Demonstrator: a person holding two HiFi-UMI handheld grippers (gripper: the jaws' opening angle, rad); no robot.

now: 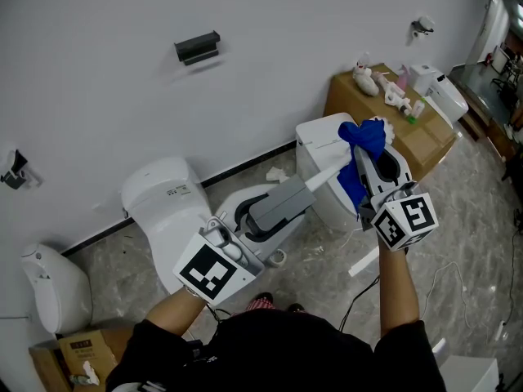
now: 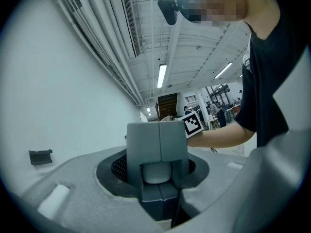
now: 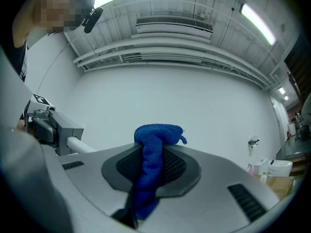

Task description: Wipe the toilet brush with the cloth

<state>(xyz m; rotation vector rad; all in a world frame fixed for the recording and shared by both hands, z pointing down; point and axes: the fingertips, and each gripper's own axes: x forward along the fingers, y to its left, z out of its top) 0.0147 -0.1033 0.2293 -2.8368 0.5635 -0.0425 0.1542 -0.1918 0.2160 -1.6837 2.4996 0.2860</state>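
The left hand-held gripper [image 2: 158, 178] is clamped on the grey block handle [image 2: 158, 140] of the toilet brush [image 1: 286, 201]: in the left gripper view the block stands upright between the two pale jaws and fills the gap between them. In the head view this hand-held gripper sits low and to the left, with its marker cube towards the camera. The brush's white shaft [image 1: 324, 177] runs up and to the right from the handle. The right hand-held gripper [image 3: 149, 166] is pinched on the blue cloth [image 3: 156, 136]. The cloth is bunched in a strip between the jaws, and a rounded tuft of it stands above their tips. In the right gripper view the brush handle and shaft lie off to the left, and the shaft passes behind the gripper's body. In the head view the far end of the shaft disappears at the cloth [image 1: 362, 141], so the brush head cannot be made out, nor whether cloth and shaft touch. Directly behind the cloth is a white toilet [image 1: 320, 141] on the stone-patterned floor [image 1: 458, 219]. A second toilet [image 1: 163, 196] stands just to the left of the left hand-held gripper. To the upper right, a cardboard box [image 1: 425, 141] against the white wall carries a few small white items. A black fixture [image 1: 198, 47] is mounted on the wall.
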